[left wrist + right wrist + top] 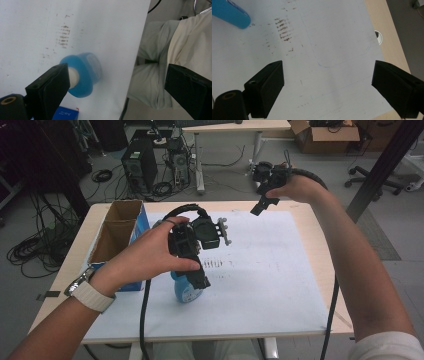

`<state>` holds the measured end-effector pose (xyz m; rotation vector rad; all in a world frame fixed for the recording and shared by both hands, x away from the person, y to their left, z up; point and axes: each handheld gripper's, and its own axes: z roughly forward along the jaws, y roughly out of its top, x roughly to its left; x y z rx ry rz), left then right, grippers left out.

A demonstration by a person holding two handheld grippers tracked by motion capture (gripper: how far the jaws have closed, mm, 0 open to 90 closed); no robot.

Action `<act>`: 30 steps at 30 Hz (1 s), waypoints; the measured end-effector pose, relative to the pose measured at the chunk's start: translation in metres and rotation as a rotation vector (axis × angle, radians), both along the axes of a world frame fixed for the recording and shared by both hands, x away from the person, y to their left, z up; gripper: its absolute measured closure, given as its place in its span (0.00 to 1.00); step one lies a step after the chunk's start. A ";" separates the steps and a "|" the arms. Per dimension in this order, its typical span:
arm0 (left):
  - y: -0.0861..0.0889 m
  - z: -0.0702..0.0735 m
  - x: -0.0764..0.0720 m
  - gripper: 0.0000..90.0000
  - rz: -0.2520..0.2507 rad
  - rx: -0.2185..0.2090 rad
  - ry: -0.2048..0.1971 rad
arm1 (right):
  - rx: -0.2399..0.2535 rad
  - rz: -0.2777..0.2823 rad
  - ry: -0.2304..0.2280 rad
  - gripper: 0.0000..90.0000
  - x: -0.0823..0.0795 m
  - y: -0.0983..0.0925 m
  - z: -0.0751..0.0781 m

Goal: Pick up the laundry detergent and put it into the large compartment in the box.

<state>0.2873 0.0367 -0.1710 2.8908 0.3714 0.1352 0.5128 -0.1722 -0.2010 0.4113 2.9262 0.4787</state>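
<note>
Blue bottle (186, 290) is standing on the white sheet (260, 285), near the cardboard box (116, 231). I am holding my left gripper (117, 85) spread wide above it, pinching nothing. My right gripper (327, 87) is hovering spread too, so I judge the grasp not yet begun.

A white sheet (260, 285) covers most of the surface (320, 245); brown smudge marks (215, 264) lie near its centre. An open cardboard box (117, 232) with 2 compartments stands at the left edge. Beyond the far edge, computer towers (140, 165) and cables (35, 250) sit on the floor (225, 175).
</note>
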 end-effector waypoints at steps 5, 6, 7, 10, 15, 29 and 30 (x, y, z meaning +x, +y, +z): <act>-0.001 0.003 -0.001 0.07 0.004 -0.003 -0.005 | 0.004 0.007 -0.004 0.12 -0.001 0.000 0.002; -0.001 0.004 -0.001 0.07 0.003 0.000 -0.007 | 0.004 0.008 -0.007 0.12 -0.001 0.000 0.002; -0.001 0.004 -0.001 0.07 0.011 -0.004 -0.007 | 0.003 0.005 -0.005 0.12 -0.002 0.000 0.002; -0.001 0.006 -0.002 0.07 0.030 -0.001 -0.015 | 0.004 0.010 -0.008 0.12 -0.003 0.000 0.003; 0.002 0.011 0.000 0.07 0.093 -0.006 -0.037 | 0.001 0.008 -0.011 0.12 -0.005 0.000 0.004; 0.023 0.014 0.014 0.07 0.323 -0.019 -0.040 | 0.002 0.010 -0.015 0.12 -0.008 0.001 0.006; 0.023 0.014 0.014 0.07 0.331 -0.016 -0.038 | 0.001 0.010 -0.015 0.12 -0.009 0.002 0.006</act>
